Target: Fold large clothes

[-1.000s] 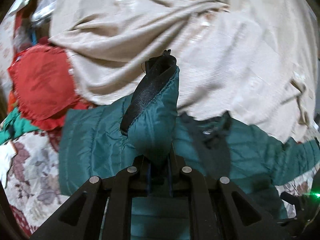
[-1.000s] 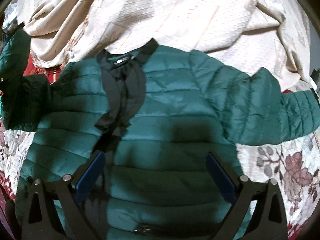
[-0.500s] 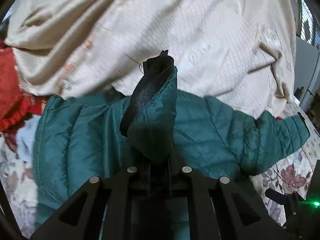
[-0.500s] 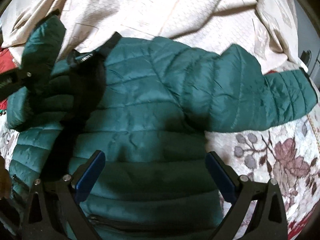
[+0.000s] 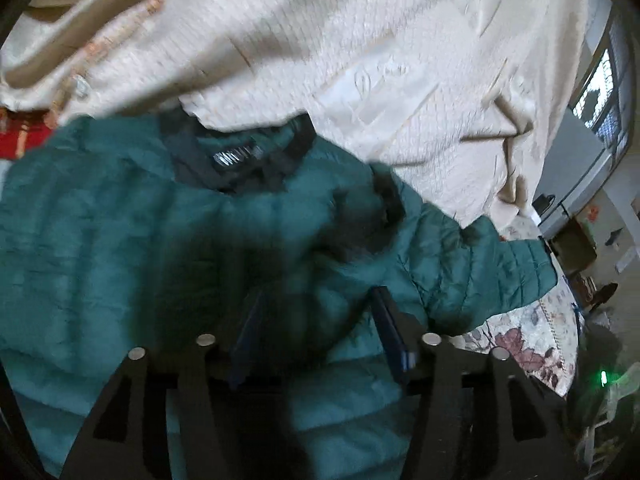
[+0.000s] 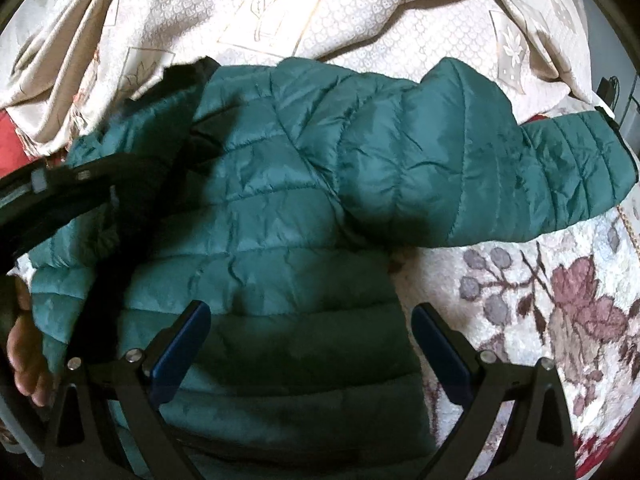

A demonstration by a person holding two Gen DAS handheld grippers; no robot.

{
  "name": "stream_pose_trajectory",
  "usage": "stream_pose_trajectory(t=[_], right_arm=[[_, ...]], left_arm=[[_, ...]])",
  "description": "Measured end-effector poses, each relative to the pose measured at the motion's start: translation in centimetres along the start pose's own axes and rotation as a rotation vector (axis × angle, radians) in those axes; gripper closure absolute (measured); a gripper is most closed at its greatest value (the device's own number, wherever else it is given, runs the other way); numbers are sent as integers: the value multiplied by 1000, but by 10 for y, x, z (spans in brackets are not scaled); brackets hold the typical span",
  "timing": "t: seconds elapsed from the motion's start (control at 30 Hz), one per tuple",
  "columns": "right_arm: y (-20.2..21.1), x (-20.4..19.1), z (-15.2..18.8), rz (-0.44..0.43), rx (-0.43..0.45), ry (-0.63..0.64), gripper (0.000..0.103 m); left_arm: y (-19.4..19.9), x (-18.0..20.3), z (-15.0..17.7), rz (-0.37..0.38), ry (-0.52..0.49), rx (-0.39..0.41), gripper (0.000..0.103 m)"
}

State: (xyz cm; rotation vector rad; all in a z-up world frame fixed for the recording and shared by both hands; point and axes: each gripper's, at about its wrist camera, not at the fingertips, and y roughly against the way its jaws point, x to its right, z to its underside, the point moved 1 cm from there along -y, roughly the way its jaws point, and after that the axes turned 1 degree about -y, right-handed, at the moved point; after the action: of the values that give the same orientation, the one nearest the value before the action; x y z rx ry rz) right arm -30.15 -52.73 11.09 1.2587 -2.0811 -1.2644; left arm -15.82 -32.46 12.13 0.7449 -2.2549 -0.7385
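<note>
A teal quilted puffer jacket (image 6: 288, 208) lies front up on the bed, black collar (image 5: 240, 160) toward the far side. Its left sleeve now lies folded across the chest, cuff (image 5: 372, 208) near the middle. The other sleeve (image 6: 540, 184) stretches out to the right. My left gripper (image 5: 316, 320) is open just above the folded sleeve, holding nothing. My right gripper (image 6: 308, 336) is open and empty over the jacket's lower right hem. The left gripper's arm (image 6: 60, 188) shows at the left of the right wrist view.
A cream patterned blanket (image 6: 320, 12) is bunched behind the jacket. The floral bedspread (image 6: 560, 300) shows to the right. Red cloth (image 5: 20, 136) lies at the far left. A bare foot (image 6: 24, 356) is at the lower left. Room furniture (image 5: 580, 240) stands beyond the bed.
My left gripper carried the sleeve cuff to the right over the chest, then opened and let it drop. My right gripper shifted right along the hem, still open.
</note>
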Motion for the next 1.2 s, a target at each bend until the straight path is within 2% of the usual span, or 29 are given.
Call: stream_pose_trajectory(t=[0.1, 0.2, 0.33, 0.43, 0.5, 0.53, 0.6, 0.67, 0.7, 0.83, 0.87, 0.9, 1.03, 1.1, 1.13, 1.2], right_arm=[[6, -3, -4, -70, 10, -24, 1], [3, -10, -12, -127, 11, -49, 1], [-16, -20, -25, -123, 1, -51, 1], [-37, -27, -41, -118, 5, -43, 4], [-50, -33, -52, -119, 0, -30, 23], [-57, -37, -56, -123, -10, -13, 29], [-67, -46, -60, -130, -33, 25, 71], [-65, -59, -65, -91, 3, 88, 82], [-59, -64, -68, -74, 39, 118, 84], [-30, -70, -85, 17, 215, 176, 86], [-30, -69, -88, 38, 228, 173, 86], [-35, -65, -94, 65, 224, 166, 86], [-75, -55, -99, 72, 116, 134, 86], [-86, -55, -96, 91, 87, 146, 70], [-85, -55, -96, 112, 89, 149, 67], [-76, -55, -96, 151, 104, 150, 42]], left_arm=[[25, -16, 1, -61, -16, 30, 64], [48, -46, 6, -195, -25, 55, 64], [65, -83, 16, -364, -37, 79, 64], [66, -110, 21, -441, -4, 68, 64], [64, -126, 22, -472, 28, 62, 64], [61, -131, 22, -485, 46, 64, 64], [58, -143, 22, -505, 76, 67, 64], [52, -150, 19, -517, 90, 66, 64], [50, -152, 18, -523, 95, 67, 64], [40, -160, 12, -537, 107, 78, 64], [37, -161, 12, -537, 111, 77, 64], [34, -162, 12, -537, 112, 76, 64], [30, -161, 15, -537, 101, 73, 64], [28, -163, 14, -531, 107, 69, 64], [28, -165, 14, -527, 112, 69, 64], [27, -166, 15, -524, 117, 68, 64]])
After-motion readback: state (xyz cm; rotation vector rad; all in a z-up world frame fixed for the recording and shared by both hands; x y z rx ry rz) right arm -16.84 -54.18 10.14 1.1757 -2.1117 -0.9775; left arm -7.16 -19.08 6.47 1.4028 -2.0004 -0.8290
